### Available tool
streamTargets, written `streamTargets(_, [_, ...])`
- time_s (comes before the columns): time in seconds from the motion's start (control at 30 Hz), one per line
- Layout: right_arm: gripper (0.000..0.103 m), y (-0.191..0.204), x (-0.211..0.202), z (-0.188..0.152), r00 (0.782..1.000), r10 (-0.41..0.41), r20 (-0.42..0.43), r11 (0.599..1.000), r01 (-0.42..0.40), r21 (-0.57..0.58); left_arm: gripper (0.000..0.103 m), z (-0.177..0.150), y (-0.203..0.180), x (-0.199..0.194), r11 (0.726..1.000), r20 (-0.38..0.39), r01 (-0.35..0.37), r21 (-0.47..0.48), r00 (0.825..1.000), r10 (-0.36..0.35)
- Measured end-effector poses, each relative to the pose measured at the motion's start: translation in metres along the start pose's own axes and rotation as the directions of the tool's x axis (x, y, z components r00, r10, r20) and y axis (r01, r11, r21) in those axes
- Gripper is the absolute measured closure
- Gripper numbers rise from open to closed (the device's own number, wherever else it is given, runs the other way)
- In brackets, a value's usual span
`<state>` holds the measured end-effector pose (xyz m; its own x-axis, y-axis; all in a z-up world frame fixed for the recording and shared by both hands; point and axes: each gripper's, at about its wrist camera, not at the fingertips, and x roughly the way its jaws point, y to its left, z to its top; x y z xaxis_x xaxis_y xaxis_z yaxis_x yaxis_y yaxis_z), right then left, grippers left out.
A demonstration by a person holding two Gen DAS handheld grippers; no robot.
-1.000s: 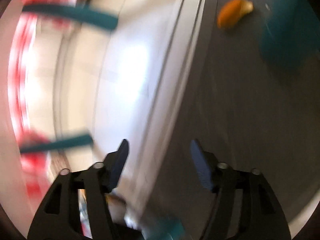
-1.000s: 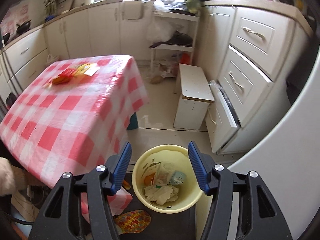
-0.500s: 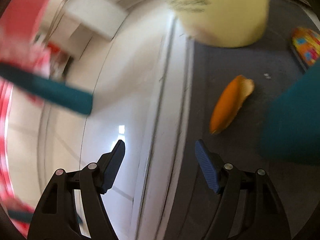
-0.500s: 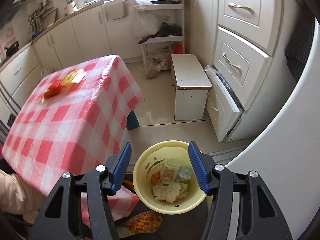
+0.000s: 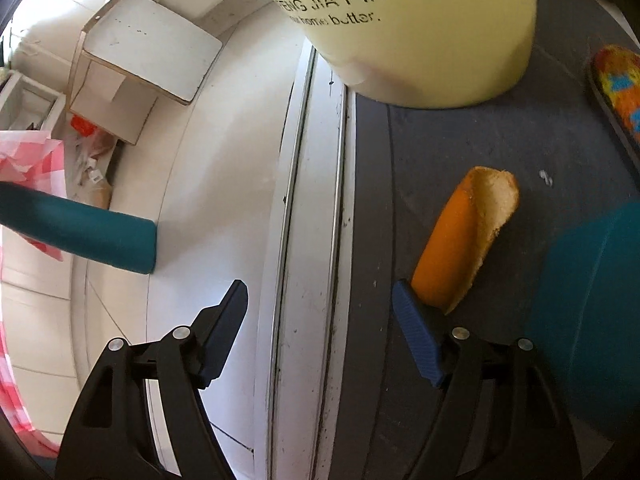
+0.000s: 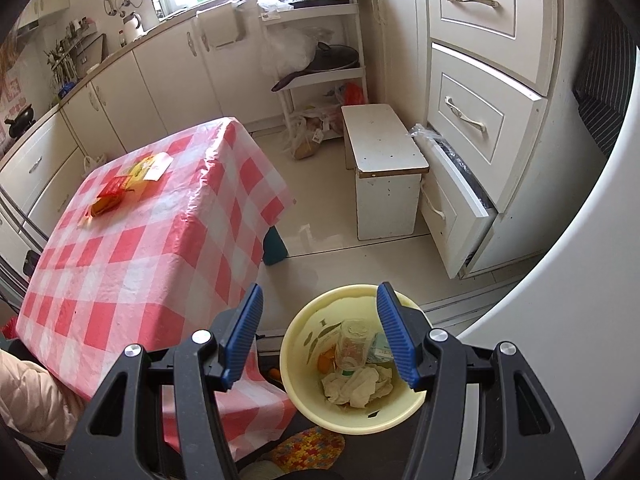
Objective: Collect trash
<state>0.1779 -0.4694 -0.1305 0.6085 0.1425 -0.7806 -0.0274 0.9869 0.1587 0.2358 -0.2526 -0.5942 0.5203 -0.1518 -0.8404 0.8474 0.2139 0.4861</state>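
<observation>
Peel (image 5: pixel 464 240): curved orange strip, pale pithy inner face showing at its far end; lies on the dark mat (image 5: pixel 460 140), near the bin, its near end just past the right finger of the left gripper (image 5: pixel 320 300).
Left gripper: black frame, ribbed blue pads, jaws wide apart and empty, over the white door track (image 5: pixel 308 240) and the mat's edge.
Bin (image 6: pixel 296 360): round pale-yellow plastic with printed lettering, standing on the mat; holds crumpled white paper (image 6: pixel 356 386), a clear jar (image 6: pixel 352 344) and orange scraps.
Right gripper (image 6: pixel 320 336): same make, jaws about half open and empty, above the bin.
Slipper (image 5: pixel 616 80): multicoloured knit, on the mat beside the bin.
Table (image 6: pixel 140 240): glossy red-and-white checked cloth, teal legs.
Stool (image 6: pixel 384 168): white, boxy, scuffed.
</observation>
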Motion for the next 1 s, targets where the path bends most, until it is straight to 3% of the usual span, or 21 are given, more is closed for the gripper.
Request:
streamTargets(0.07, [0.045, -0.001, 0.000, 0.001, 1.000, 0.004, 0.000, 1.000, -0.004, 0.009, 0.040, 0.002, 0.000, 0.001, 1.000, -0.006, 0.019, -0.009, 1.000, -0.019])
streamTargets(0.2, [0.045, -0.002, 0.001, 0.002, 1.000, 0.006, -0.002, 1.000, -0.006, 0.013, 0.087, 0.006, 0.002, 0.007, 0.996, -0.065, 0.070, -0.046, 0.995, -0.073])
streamTargets(0.3, [0.045, -0.002, -0.001, 0.003, 1.000, 0.011, 0.004, 1.000, -0.011, 0.016, 0.101, 0.005, 0.008, 0.010, 0.990, -0.093, 0.090, -0.108, 0.991, -0.100])
streamTargets(0.43, [0.045, -0.002, -0.001, 0.003, 1.000, 0.015, 0.008, 1.000, -0.015, 0.019, 0.101, -0.001, 0.022, 0.008, 0.973, -0.097, 0.096, -0.212, 0.988, -0.119])
streamTargets(0.63, [0.045, 0.000, -0.004, 0.004, 0.999, 0.030, 0.019, 0.999, -0.031, 0.019, 0.100, -0.002, 0.013, -0.006, 0.990, 0.012, 0.119, -0.072, 0.993, -0.118])
streamTargets(0.67, [0.045, -0.001, -0.003, 0.003, 0.999, 0.032, 0.018, 0.999, -0.032, 0.022, 0.091, -0.003, 0.012, -0.006, 0.994, 0.035, 0.104, -0.040, 0.994, -0.103])
streamTargets(0.7, [0.045, -0.002, -0.003, 0.003, 0.999, 0.034, 0.017, 0.999, -0.034, 0.026, 0.072, -0.002, 0.011, -0.006, 0.995, 0.046, 0.097, -0.025, 0.994, -0.096])
streamTargets(0.77, [0.045, -0.003, -0.003, 0.003, 0.999, 0.040, 0.014, 0.999, -0.041, 0.034, 0.053, 0.000, 0.010, -0.005, 0.997, 0.085, 0.074, 0.013, 0.994, -0.075])
streamTargets(0.9, [0.045, -0.003, -0.001, 0.005, 0.998, 0.054, 0.011, 0.998, -0.055, 0.044, 0.047, 0.015, 0.006, 0.001, 0.995, 0.113, 0.083, 0.060, 0.990, -0.090])
streamTargets(1.0, [0.045, -0.001, 0.001, 0.005, 0.998, 0.060, 0.005, 0.997, -0.060, 0.044, 0.044, 0.027, 0.003, 0.003, 0.994, 0.138, 0.025, 0.106, 0.990, -0.040])
